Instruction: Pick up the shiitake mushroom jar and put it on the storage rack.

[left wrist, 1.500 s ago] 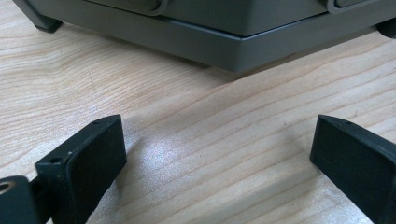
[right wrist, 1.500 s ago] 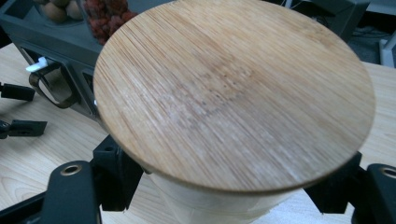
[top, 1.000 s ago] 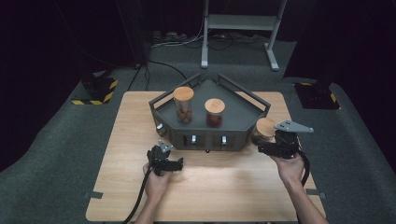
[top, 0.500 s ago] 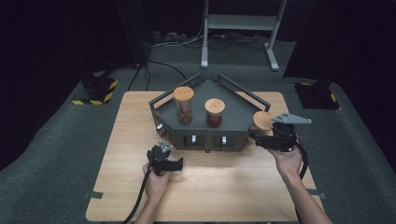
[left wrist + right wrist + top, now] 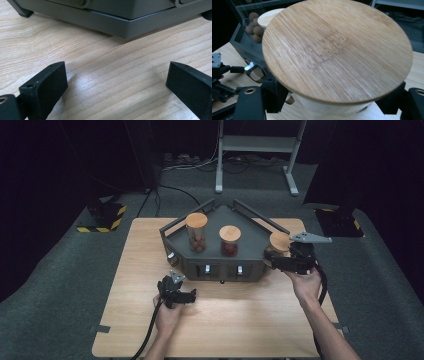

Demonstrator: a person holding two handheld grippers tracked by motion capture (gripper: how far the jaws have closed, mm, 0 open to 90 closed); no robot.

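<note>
A dark grey angular tray (image 5: 250, 231) stands on the wooden table (image 5: 140, 255). Two glass jars with wooden lids stand in it: a taller one (image 5: 196, 231) with brown balls and a shorter one (image 5: 230, 240) with dark red contents. My right gripper (image 5: 280, 261) is shut on a third jar (image 5: 280, 241) at the tray's right corner; its round wooden lid (image 5: 337, 50) sits between my jaws (image 5: 334, 100). My left gripper (image 5: 175, 284) rests on the table in front of the tray, open and with nothing in it (image 5: 116, 82), facing the tray's base (image 5: 120, 22).
The tray has raised rails at the back (image 5: 260, 217) and small handles on its front wall (image 5: 222, 269). A metal stand (image 5: 255, 145) and cables lie on the dark floor behind the table. Bare tabletop lies to the left and in front.
My right gripper has carried the jar a little left and away from the person, up against the tray's right corner. The left gripper has stayed still.
</note>
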